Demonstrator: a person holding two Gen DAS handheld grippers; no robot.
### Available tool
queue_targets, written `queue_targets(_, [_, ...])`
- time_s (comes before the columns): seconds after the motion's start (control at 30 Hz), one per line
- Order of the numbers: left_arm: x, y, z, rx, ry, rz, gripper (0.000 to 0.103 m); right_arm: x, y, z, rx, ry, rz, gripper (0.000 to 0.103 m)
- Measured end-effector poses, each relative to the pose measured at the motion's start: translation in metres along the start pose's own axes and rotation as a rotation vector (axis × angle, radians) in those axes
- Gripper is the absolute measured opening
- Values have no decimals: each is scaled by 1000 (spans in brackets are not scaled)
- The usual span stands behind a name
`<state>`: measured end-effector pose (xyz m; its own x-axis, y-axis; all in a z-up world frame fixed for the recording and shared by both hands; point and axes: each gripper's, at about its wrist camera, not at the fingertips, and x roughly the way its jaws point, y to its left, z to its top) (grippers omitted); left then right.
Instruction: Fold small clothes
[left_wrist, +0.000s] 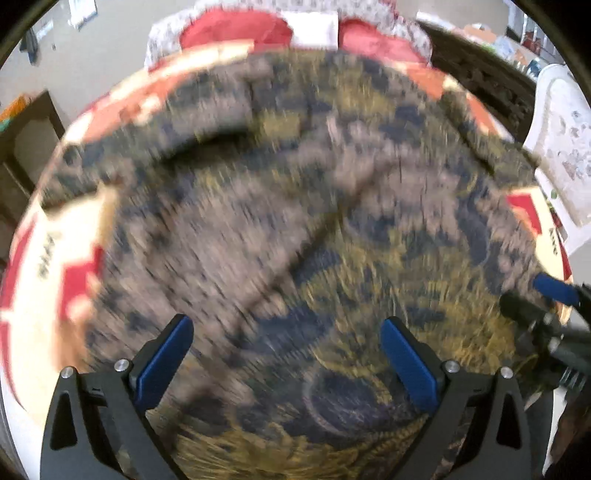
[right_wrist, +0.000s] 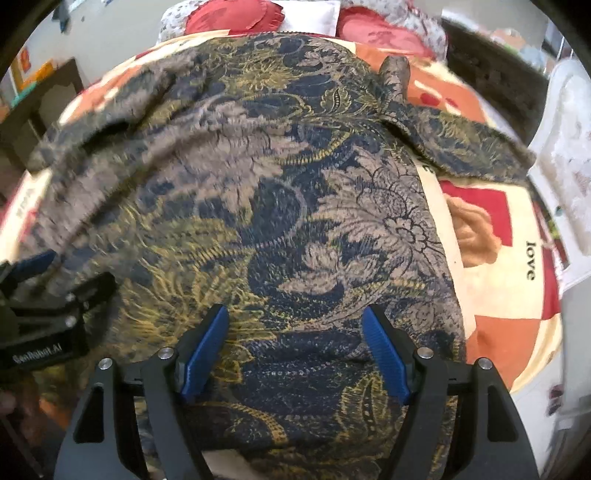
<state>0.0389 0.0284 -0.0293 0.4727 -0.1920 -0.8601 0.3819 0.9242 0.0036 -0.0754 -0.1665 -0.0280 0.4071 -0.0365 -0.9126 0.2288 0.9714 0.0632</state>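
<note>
A patterned garment (right_wrist: 295, 206) in navy, gold and taupe paisley lies spread over the bed, one sleeve (right_wrist: 461, 140) reaching out to the right. It fills the blurred left wrist view too (left_wrist: 295, 221). My left gripper (left_wrist: 286, 328) is open and empty just above the cloth near its front edge. My right gripper (right_wrist: 295, 317) is open and empty over the garment's near hem. Each gripper shows at the edge of the other's view, the right one (left_wrist: 554, 291) at the right and the left one (right_wrist: 33, 266) at the left.
The garment rests on a red, orange and cream blanket (right_wrist: 517, 258) with the word "love". Red pillows (right_wrist: 229, 18) lie at the head of the bed. A white plastic chair (left_wrist: 565, 147) stands at the right, dark furniture (left_wrist: 26, 140) at the left.
</note>
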Motion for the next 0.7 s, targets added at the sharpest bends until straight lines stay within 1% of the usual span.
queue_targets(0.07, [-10,22,16,-29,-49,-2,103,-13,-6,20,11,-72,0,77])
queue_targets(0.13, [-14,53,31,-93,-80,14,103,-17,-6,41,-16,-131,-17,77])
queue_targets(0.17, [-14,77,40,-145,-88,31,103,-16,-6,49,-28,-158,-20,77])
queue_targets(0.2, [-14,92,45,-176,-89,41,103,-13,-6,56,-41,-186,-24,77])
queue_targets(0.27, [-10,138,54,-265,-92,74,103,2,-6,75,-65,-231,-57,77])
queue_targets(0.37, [-6,199,62,-329,-91,170,103,31,-9,86,-75,-265,-69,77])
queue_targets(0.4, [-5,224,64,-346,-100,217,103,41,-11,86,-81,-262,-78,77])
queue_targets(0.43, [-5,245,65,-364,-112,245,103,53,-13,85,-84,-249,-90,77])
queue_targets(0.47, [-3,262,67,-384,-118,253,103,68,-16,82,-69,-205,-100,77])
queue_targets(0.5, [2,277,70,-405,-111,227,103,77,-20,80,-52,-165,-91,77])
queue_targets(0.53, [8,287,73,-423,-96,193,103,79,-24,77,-30,-180,-70,78])
queue_targets(0.57, [18,294,78,-436,-66,132,103,77,-27,77,-15,-188,-62,79])
queue_targets(0.6, [24,297,81,-435,-50,87,103,79,-27,77,-14,-182,-62,80])
queue_targets(0.63, [34,296,86,-427,-33,23,101,79,-26,78,-15,-181,-68,82])
queue_targets(0.67, [41,295,91,-418,-36,3,99,80,-25,78,-17,-182,-73,82])
queue_targets(0.7, [45,294,93,-420,-34,18,97,80,-25,78,-17,-182,-74,83])
